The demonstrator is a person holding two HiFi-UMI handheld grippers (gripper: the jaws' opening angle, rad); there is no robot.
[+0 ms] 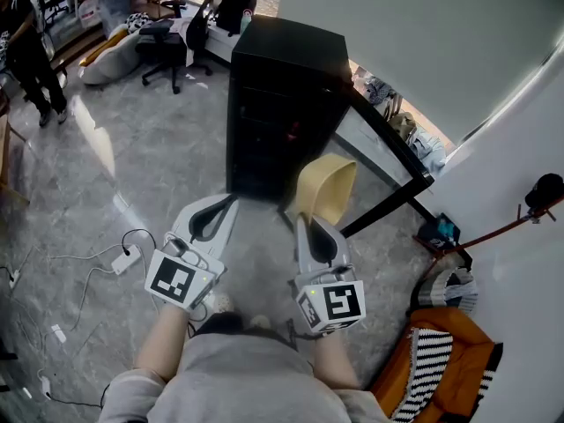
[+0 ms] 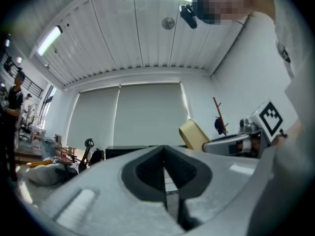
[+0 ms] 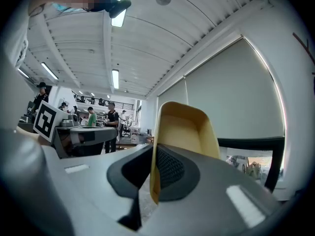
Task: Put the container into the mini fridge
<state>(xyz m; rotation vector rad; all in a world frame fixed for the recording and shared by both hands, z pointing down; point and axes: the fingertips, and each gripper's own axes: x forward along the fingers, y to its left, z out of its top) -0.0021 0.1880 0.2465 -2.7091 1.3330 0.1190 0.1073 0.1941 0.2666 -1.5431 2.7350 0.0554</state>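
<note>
The right tool (image 1: 306,221) pinches one wall of a pale yellow, open-topped plastic container (image 1: 328,188), with one jaw inside the wall and one outside. In the right gripper view the container (image 3: 186,132) rises up out of the right tool (image 3: 151,173), its hollow side facing the camera. It is held in the air above the grey polished stone floor (image 1: 150,148), just in front of a tall black mini fridge (image 1: 284,95) whose door looks closed.

The left tool (image 1: 229,203) is level with the right one and close beside it, also pointing toward the fridge. In the left gripper view the left tool (image 2: 166,173) has its jaws pressed together with nothing between them, and the container (image 2: 193,134) shows off to the side.

A black-framed bench (image 1: 397,159) stands against the fridge's right side. White cables (image 1: 88,276) trail over the floor at the left. Farther back are a black office chair (image 1: 167,38) and a standing person in dark clothes (image 1: 31,51).
</note>
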